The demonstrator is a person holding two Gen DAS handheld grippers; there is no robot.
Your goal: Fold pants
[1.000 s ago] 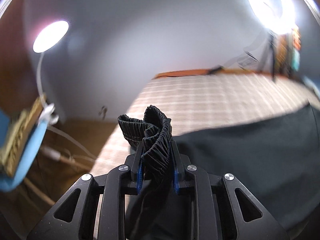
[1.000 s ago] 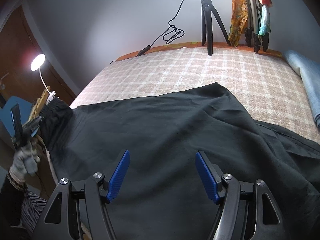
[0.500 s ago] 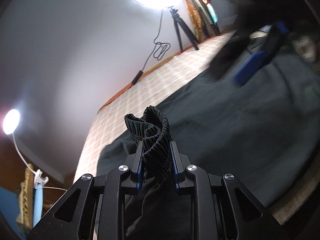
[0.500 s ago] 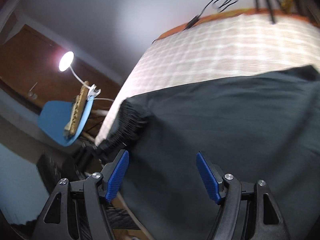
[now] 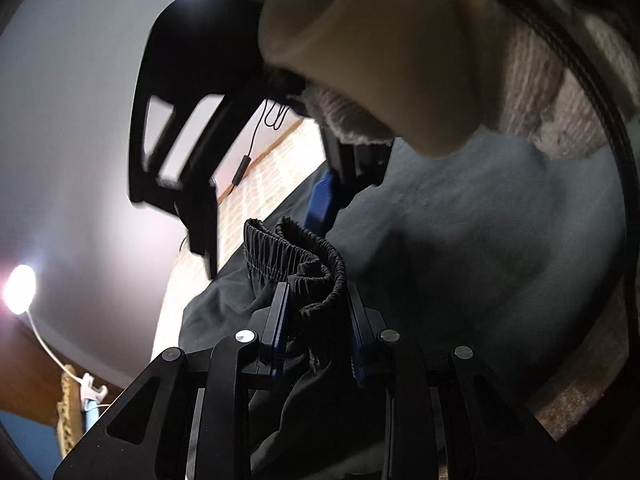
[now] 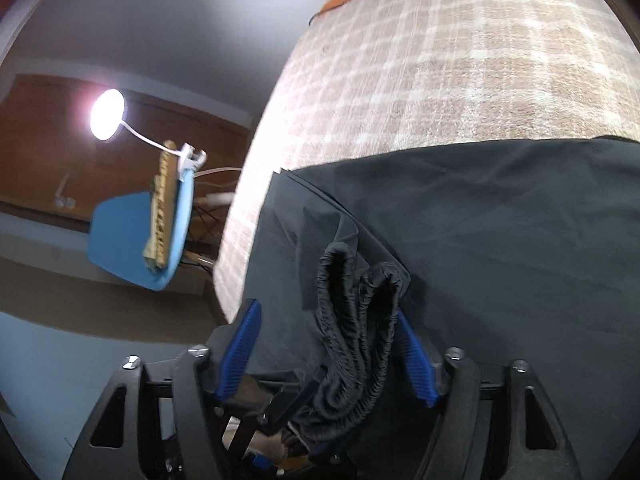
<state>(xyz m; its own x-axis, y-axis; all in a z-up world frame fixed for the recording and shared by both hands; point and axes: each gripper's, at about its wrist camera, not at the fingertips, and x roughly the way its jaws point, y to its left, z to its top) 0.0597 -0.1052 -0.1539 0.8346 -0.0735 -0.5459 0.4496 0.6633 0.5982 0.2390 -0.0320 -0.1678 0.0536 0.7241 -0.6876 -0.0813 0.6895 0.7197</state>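
Black pants (image 6: 500, 220) lie spread on a checked bed cover (image 6: 420, 60). My left gripper (image 5: 316, 300) is shut on the bunched elastic waistband (image 5: 304, 256) and holds it up. My right gripper (image 6: 328, 340) is open, its blue pads (image 6: 240, 344) standing either side of the same bunched waistband (image 6: 356, 320), close against the left gripper. In the left wrist view the right gripper's black body (image 5: 180, 120) and the gloved hand (image 5: 380, 52) holding it fill the top of the frame.
The bed's left edge (image 6: 240, 216) drops off to the floor. A blue chair (image 6: 132, 236) with a clip lamp (image 6: 106, 114) stands beside the bed. A black cable (image 5: 248, 148) hangs at the far wall.
My right gripper has moved left across the pants to the waistband held by my left gripper, and its open jaws now straddle it. The left gripper keeps its hold.
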